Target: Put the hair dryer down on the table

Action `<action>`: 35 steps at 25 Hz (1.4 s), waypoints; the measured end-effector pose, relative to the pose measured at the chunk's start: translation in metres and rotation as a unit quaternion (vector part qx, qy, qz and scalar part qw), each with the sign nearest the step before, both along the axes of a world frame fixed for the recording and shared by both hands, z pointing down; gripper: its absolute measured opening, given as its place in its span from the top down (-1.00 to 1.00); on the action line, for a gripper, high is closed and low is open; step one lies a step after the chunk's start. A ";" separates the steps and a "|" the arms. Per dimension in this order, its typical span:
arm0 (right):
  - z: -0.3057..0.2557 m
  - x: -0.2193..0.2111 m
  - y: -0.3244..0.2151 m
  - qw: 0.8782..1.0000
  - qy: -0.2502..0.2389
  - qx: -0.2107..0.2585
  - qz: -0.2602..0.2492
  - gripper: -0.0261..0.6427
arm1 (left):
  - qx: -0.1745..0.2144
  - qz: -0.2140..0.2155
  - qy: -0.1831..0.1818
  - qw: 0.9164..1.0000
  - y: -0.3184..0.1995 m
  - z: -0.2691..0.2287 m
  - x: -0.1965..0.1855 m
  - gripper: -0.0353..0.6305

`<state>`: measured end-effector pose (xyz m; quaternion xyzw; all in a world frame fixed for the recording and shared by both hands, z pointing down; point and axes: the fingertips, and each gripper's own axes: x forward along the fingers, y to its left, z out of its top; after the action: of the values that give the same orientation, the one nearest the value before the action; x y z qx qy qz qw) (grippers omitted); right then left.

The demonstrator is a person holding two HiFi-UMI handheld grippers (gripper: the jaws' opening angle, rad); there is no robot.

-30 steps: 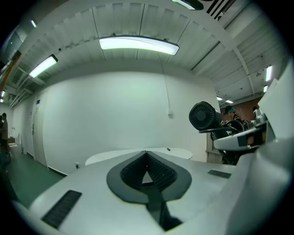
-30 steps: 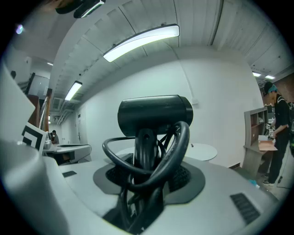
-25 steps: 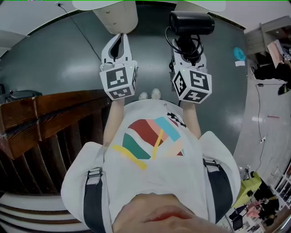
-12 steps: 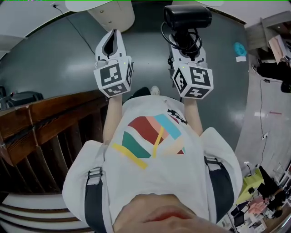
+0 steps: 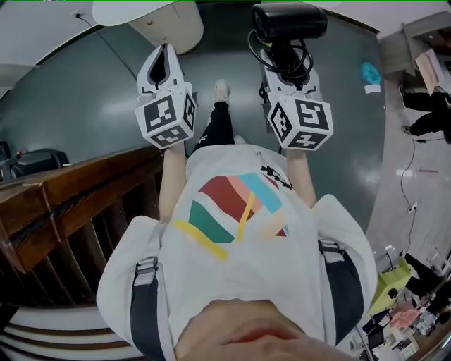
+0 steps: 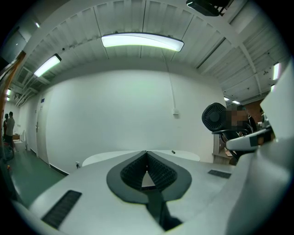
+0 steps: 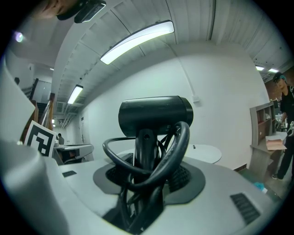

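Observation:
A black hair dryer [image 5: 290, 21] stands upright in my right gripper [image 5: 287, 74], which is shut on its handle. The dryer's black cable [image 5: 282, 62] is coiled round the handle and the jaws. In the right gripper view the hair dryer [image 7: 155, 114] fills the middle, above the right gripper [image 7: 147, 170]. My left gripper [image 5: 166, 49] is held level beside it, shut and with nothing in it; in its own view the left gripper [image 6: 147, 155] has its pads meeting at the tip. A round white table [image 5: 134, 10] on a beige pedestal [image 5: 176, 29] lies ahead; the table [image 6: 98, 157] shows just past the left jaws.
A dark wooden railing [image 5: 77, 190] runs along the left, above steps. My leg and shoe [image 5: 220, 90] show on the grey floor between the grippers. A black fan [image 6: 214, 117] stands right of the table. A shelf [image 7: 262, 128] and a standing person [image 7: 285, 119] are at the far right.
Both grippers have moved forward, up the picture, toward the table, the hair dryer still in the right one. One leg has stepped forward between them.

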<state>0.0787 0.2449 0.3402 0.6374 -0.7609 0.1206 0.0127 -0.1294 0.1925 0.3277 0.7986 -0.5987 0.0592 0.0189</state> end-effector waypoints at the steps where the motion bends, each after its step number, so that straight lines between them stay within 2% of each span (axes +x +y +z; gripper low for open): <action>1: 0.000 0.002 -0.003 1.000 0.003 0.004 0.002 0.28 | 0.004 0.004 0.000 1.000 -0.004 0.000 0.002 0.85; 5: 0.000 0.011 -0.021 1.000 0.006 0.010 0.014 0.28 | 0.017 0.017 -0.001 1.000 -0.030 -0.004 0.011 0.85; 12: 0.010 0.025 -0.055 1.000 0.002 -0.011 0.022 0.28 | 0.046 0.009 -0.019 0.999 -0.069 -0.022 0.018 0.85; 21: 0.025 0.022 -0.094 1.000 0.004 -0.019 0.014 0.28 | 0.029 0.020 -0.030 0.999 -0.105 -0.003 0.027 0.85; 26: 0.026 0.026 -0.128 1.000 0.001 -0.013 0.025 0.28 | 0.041 0.027 -0.067 0.997 -0.142 -0.007 0.030 0.85; 31: 0.023 0.018 -0.165 0.999 0.035 -0.018 0.029 0.28 | 0.016 0.035 -0.032 0.999 -0.190 -0.004 0.020 0.85; 35: 0.019 0.021 -0.204 0.998 0.044 -0.020 0.032 0.28 | 0.012 0.032 -0.031 0.999 -0.229 -0.002 0.018 0.85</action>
<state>0.0994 0.0413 0.3592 0.6654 -0.7366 0.1078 0.0551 -0.1110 -0.0363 0.3258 0.8150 -0.5742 0.0768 -0.0110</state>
